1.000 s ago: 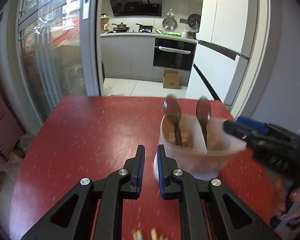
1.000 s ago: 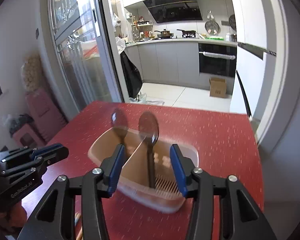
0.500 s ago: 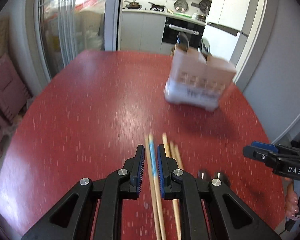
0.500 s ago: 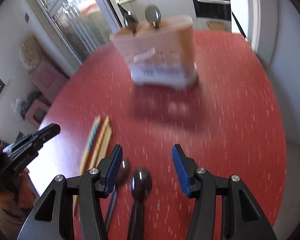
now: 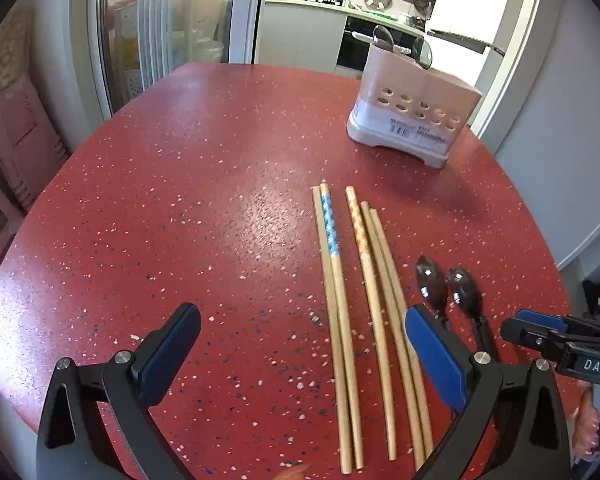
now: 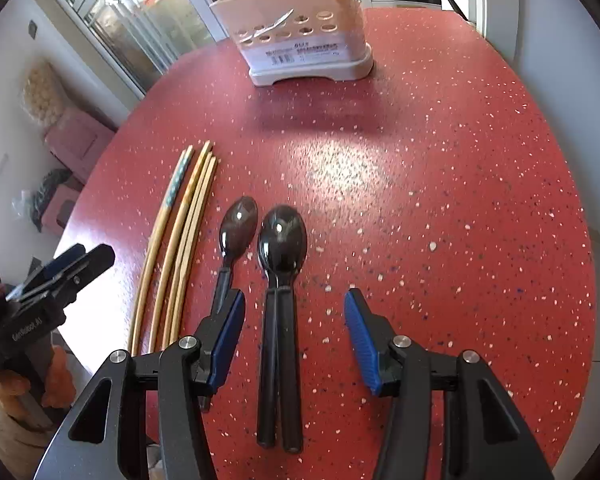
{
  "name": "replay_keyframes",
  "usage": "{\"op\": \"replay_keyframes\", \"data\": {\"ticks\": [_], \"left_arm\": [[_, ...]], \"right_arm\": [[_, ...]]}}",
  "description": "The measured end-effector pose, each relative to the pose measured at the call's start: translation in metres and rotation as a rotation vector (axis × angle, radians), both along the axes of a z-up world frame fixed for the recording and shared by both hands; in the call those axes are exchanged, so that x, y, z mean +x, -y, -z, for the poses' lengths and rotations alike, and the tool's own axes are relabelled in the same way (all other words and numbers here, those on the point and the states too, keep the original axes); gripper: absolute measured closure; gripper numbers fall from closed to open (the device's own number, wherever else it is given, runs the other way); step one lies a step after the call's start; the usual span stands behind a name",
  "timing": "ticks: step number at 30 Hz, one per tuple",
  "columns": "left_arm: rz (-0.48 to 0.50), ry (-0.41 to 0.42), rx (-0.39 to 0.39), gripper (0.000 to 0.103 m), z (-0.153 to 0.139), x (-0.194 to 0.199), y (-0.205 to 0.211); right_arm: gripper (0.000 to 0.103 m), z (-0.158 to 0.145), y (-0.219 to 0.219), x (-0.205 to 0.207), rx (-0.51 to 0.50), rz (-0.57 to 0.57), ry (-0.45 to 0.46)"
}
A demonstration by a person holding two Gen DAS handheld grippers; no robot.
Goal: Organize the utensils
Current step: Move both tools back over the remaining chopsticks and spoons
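A pink utensil holder [image 5: 414,114] stands at the far side of the red table [image 5: 180,200], with two dark spoons [image 5: 422,54] upright in it; it also shows in the right wrist view [image 6: 300,28]. Several wooden chopsticks [image 5: 356,300] lie side by side near the front edge, one with a blue pattern. Two black spoons [image 6: 282,280] lie to their right. My left gripper [image 5: 300,356] is open wide above the chopsticks. My right gripper [image 6: 294,334] is open, its fingers on either side of the larger black spoon's handle.
The table is round with its front edge close below both grippers. Pink stools [image 5: 16,140] stand to the left of the table. A glass sliding door [image 5: 160,28] and a kitchen with an oven lie beyond the far edge.
Both grippers have pulled back from the holder to the near side of the table. My left gripper has opened from nearly shut to wide open. The holder stays put.
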State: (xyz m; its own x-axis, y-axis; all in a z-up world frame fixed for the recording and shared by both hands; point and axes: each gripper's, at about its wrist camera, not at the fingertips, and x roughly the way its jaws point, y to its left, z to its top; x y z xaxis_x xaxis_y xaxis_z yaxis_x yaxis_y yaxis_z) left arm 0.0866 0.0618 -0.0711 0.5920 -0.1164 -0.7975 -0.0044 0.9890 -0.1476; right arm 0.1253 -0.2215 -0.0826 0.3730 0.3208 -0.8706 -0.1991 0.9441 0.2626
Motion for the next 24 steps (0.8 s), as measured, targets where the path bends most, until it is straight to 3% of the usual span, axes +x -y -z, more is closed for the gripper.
{"op": "replay_keyframes", "data": {"ticks": [9,24], "left_arm": [[-0.018,-0.081,0.101,0.0,0.023,0.018,-0.004],[-0.033,-0.112,0.13,0.0,0.035,0.023,-0.006]], "right_arm": [[0.047,0.006,-0.008,-0.008,-0.088,-0.021,-0.01],[0.047,0.012,-0.012,-0.013,-0.18,-0.032,0.004]]}}
